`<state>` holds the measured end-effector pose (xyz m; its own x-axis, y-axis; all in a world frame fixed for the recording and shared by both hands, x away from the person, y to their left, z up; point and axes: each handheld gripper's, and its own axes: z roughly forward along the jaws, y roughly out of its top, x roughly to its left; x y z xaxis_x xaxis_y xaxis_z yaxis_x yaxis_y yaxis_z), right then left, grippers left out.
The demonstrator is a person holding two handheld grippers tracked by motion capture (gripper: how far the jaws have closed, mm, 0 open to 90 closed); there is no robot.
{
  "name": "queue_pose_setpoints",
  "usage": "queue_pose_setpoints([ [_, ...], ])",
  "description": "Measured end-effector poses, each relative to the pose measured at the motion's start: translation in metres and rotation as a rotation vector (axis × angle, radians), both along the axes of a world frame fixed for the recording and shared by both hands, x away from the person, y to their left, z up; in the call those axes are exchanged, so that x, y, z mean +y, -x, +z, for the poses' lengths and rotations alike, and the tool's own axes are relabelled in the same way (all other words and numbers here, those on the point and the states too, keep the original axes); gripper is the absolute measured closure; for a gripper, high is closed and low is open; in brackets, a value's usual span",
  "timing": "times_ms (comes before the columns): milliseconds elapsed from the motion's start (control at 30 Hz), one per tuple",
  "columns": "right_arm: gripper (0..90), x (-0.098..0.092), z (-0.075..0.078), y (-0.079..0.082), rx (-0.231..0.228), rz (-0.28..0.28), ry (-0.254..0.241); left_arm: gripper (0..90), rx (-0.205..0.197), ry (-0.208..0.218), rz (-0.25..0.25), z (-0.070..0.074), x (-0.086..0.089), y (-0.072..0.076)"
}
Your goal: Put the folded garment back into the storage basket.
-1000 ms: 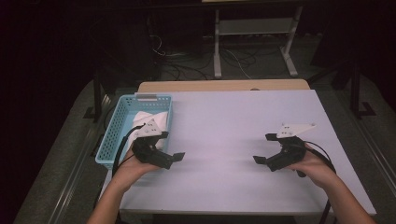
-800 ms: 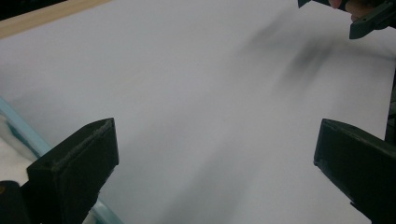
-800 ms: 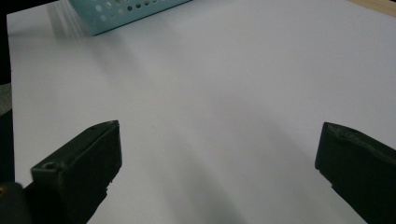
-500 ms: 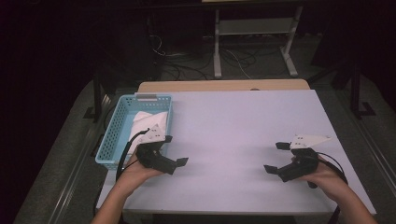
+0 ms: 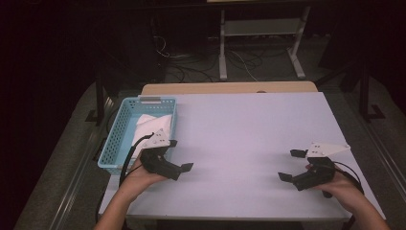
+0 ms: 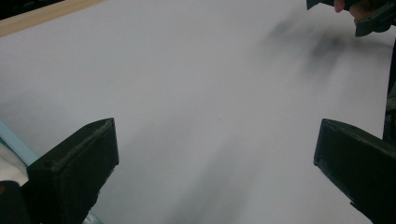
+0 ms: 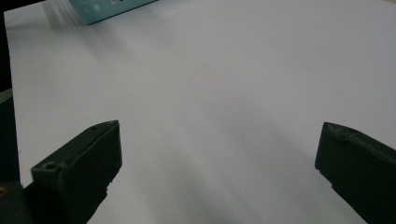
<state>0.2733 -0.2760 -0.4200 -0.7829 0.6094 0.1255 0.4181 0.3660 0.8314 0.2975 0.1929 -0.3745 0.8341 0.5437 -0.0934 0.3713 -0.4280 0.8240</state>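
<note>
Blue basket (image 5: 119,143) beside left gripper (image 5: 178,155).

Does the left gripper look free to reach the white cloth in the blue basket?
Probably yes: the left gripper, open, sits beside the basket; the white cloth lies uncovered inside.

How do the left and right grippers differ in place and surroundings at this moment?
The left gripper sits near the table's left side, right beside the blue basket that holds white cloth; the right gripper is near the right edge over bare white table. Both have jaws wide open, holding nothing.
</note>
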Motion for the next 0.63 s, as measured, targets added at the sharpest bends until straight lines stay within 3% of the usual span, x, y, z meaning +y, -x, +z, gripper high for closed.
queue_pose_setpoints([
  [633,0.4,-0.0012,0.0006,-0.0002,-0.006,0.004,-0.001,0.0,0.002,0.004,-0.003,-0.0001,-0.0011,0.0002],
])
